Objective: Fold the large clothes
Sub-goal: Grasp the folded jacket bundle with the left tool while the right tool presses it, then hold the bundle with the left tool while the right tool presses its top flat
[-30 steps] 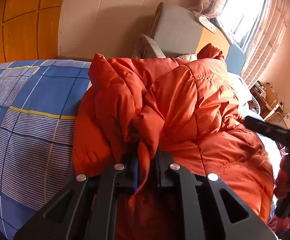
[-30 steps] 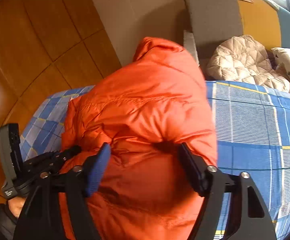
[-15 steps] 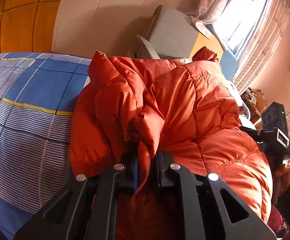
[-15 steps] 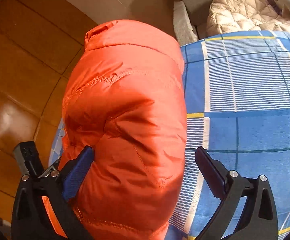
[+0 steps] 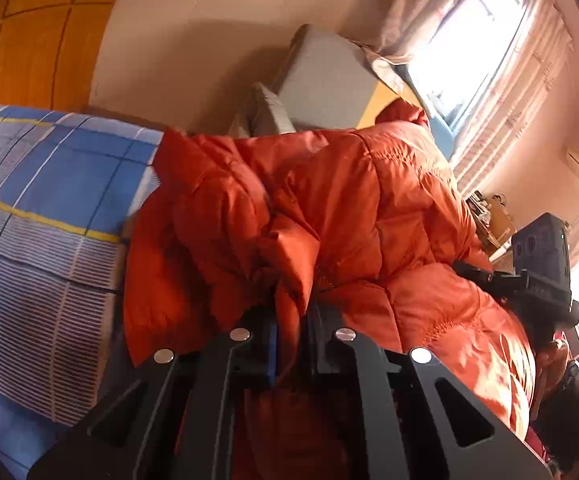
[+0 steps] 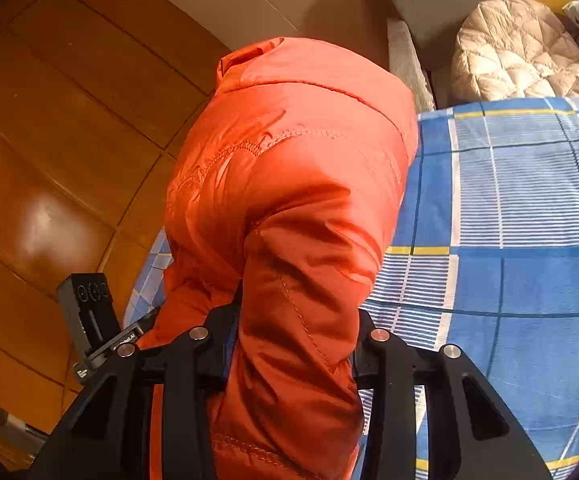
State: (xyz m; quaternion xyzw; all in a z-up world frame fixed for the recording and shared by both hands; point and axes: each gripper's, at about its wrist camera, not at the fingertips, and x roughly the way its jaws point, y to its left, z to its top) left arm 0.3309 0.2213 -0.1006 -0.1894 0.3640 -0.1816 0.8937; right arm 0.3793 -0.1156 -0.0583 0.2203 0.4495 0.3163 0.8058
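Note:
A puffy orange jacket [image 5: 369,200] lies bunched on a bed with a blue checked cover [image 5: 49,200]. My left gripper [image 5: 293,320] is shut on a thin fold of the jacket's fabric near its edge. In the right wrist view the jacket [image 6: 289,160] rises as a thick roll at the bed's left edge. My right gripper [image 6: 295,320] is closing its jaws, with that roll filling the gap and both pads pressing into it. Each gripper's body shows in the other's view: the right one [image 5: 541,264] and the left one [image 6: 89,312].
A grey cushioned seat [image 5: 321,80] stands against the wall beyond the bed, with a beige quilted garment [image 6: 521,48] on it. Wooden flooring [image 6: 49,120] lies left of the bed. A curtained window [image 5: 489,60] is at the right. A dark sleeve [image 5: 569,412] shows low right.
The right gripper's jaws went from wide apart around the jacket to squeezed onto its roll, and it moved closer in. The left gripper kept its hold on the fold.

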